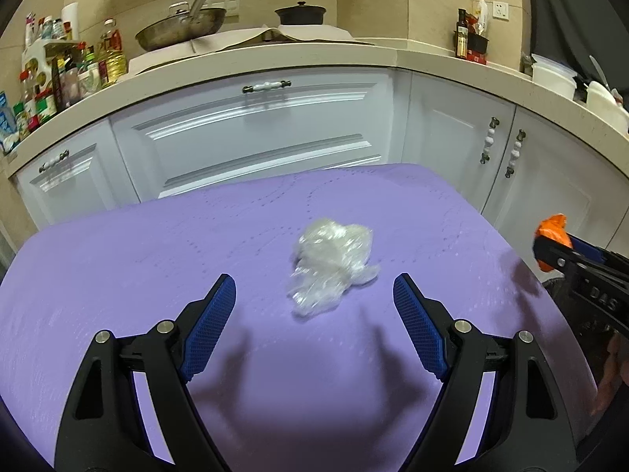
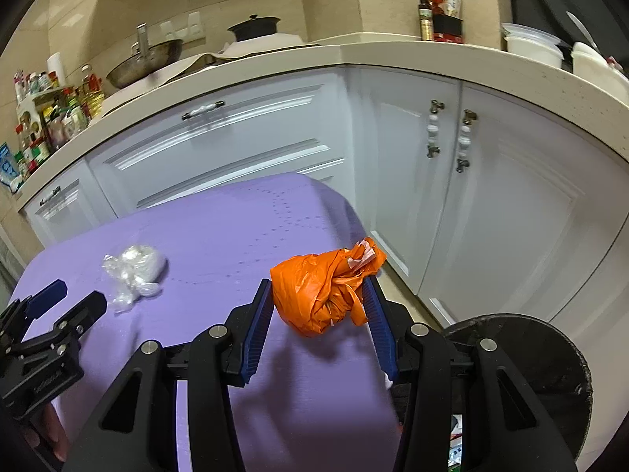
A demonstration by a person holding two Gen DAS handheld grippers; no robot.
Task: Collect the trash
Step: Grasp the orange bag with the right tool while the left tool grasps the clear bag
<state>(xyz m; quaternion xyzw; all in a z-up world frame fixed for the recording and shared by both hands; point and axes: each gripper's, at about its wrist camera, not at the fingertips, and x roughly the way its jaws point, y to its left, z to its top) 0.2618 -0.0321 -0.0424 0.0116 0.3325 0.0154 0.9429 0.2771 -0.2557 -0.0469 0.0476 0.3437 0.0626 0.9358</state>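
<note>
right tool gripping orange bag, purple table

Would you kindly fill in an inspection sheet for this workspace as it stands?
Surface: purple cloth covers the table.
Job's things: crumpled clear plastic wrap lies on the cloth; orange plastic bag is in the right gripper; black bin stands beside the table.
Clutter: nothing seen on the cloth.
Grippers: left gripper open, just short of the wrap; right gripper shut on the orange bag.
Cables: nothing seen.
Surroundings: white cabinets, countertop with pan, black pot, bottles.
</note>
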